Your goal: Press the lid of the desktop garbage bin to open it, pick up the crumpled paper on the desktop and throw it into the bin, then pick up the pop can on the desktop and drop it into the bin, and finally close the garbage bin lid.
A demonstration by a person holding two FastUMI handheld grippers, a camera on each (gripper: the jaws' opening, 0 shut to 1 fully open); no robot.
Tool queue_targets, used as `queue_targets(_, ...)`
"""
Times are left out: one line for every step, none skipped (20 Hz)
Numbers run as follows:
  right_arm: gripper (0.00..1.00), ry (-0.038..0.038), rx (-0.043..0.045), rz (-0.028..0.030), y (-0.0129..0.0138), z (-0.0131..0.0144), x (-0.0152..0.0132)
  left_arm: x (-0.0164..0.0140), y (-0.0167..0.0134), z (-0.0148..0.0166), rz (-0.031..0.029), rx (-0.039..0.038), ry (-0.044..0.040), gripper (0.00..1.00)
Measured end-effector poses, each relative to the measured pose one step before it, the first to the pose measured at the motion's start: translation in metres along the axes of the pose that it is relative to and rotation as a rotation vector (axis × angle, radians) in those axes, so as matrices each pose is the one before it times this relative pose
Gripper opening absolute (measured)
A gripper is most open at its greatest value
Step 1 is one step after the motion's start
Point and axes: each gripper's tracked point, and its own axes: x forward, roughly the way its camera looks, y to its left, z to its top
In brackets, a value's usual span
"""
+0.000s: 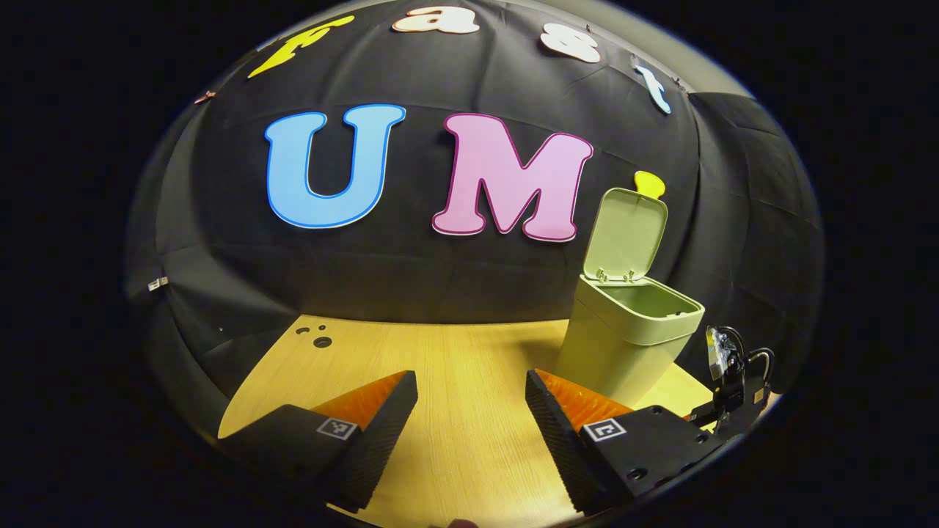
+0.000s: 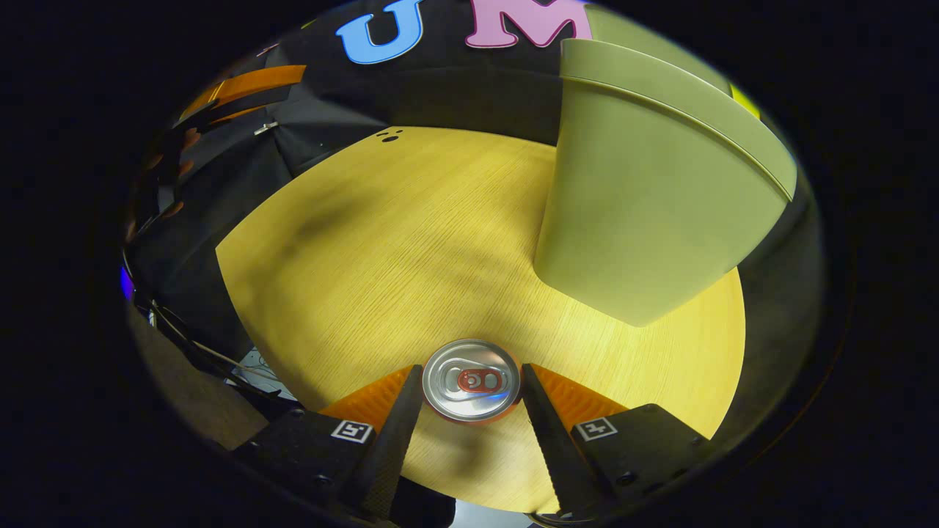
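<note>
Now the right gripper [image 2: 471, 400] clamps the can [image 2: 472, 380] beside the open bin [image 2: 645, 213]; the left gripper [image 1: 471, 400] hovers, fingers apart.

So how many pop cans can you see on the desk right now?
1. The pop can stands upright between the right claw's fingers, near the desk's front edge. The bin could hide others.

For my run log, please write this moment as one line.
bin: lid open | can: upright between right gripper fingers, grip unclear | left gripper: open, empty | table
</note>
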Motion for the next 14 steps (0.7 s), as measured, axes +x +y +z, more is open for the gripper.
queue_targets(0.84, -0.00211, 0.00233, -0.00203, -0.00047, 0.00027, 0.00046, -0.00075, -0.00092, -0.00163, -0.00016, -0.00287, 0.00343, 0.96)
queue_targets(0.84, -0.0025, 0.00055, -0.00888, -0.00125, -0.00002, -0.00101, 0.0013, 0.00044, 0.00005, 0.00157, 0.00033, 0.00072, 0.96)
queue_targets(0.83, -0.00087, 0.002, -0.003, -0.00048, 0.00019, 0.00085, -0.00028, 0.0011, -0.00123, 0.00161, 0.00255, 0.00134, 0.96)
queue_targets(0.83, -0.00092, 0.0006, -0.00353, -0.00049, -0.00074, -0.0011, 0.00088, 0.00043, 0.00081, 0.00169, 0.00195, 0.00081, 0.96)
queue_targets(0.83, -0.00511, 0.00103, -0.00318, -0.00183, 0.00114, -0.00053, -0.00077, -0.00078, -0.0004, -0.00153, 0.0008, -0.0008, 0.96)
queue_targets(0.83, -0.00437, 0.00513, 0.0037, -0.00017, 0.00125, -0.00148, 0.00139, -0.00133, 0.00092, -0.00151, 0.00171, 0.00022, 0.96)
queue_targets(0.83, -0.00553, 0.01052, 0.0085, 0.00119, 0.00128, -0.00214, -0.0005, -0.00003, -0.00044, -0.00082, 0.00125, -0.00014, 0.96)
queue_targets(0.83, -0.00835, 0.01029, 0.00457, 0.00014, 0.00221, -0.00249, 0.00126, -0.00051, 0.0008, -0.00168, -0.00062, -0.00031, 0.96)
queue_targets(0.83, -0.00595, 0.00774, 0.00149, -0.00035, 0.00205, -0.00327, -0.00059, -0.0005, -0.00086, 0.00023, -0.00292, -0.00099, 0.96)
queue_targets(0.83, -0.00627, 0.00515, -0.00183, -0.00032, 0.0032, -0.00279, 0.00114, -0.00107, 0.00021, -0.00211, -0.00243, 0.00122, 0.96)
queue_targets(0.83, -0.01186, 0.00339, 0.00564, 0.00163, 0.00331, -0.00483, -0.00074, 0.00054, -0.00172, 0.00052, -0.00006, 0.00049, 0.96)
queue_targets(0.83, -0.01668, 0.00276, 0.00248, 0.00084, 0.00582, -0.00459, 0.00105, -0.00038, 0.00028, -0.00207, 0.00099, 0.00213, 0.96)
queue_targets(0.83, -0.01639, 0.00096, 0.00131, 0.00093, 0.00537, -0.00596, -0.00072, -0.00045, -0.00097, -0.00007, 0.00156, 0.00066, 0.96)
queue_targets(0.83, -0.01965, -0.00152, 0.00201, 0.00138, 0.00722, -0.00597, 0.00062, -0.00018, 0.00017, -0.00145, 0.00071, 0.00177, 0.96)
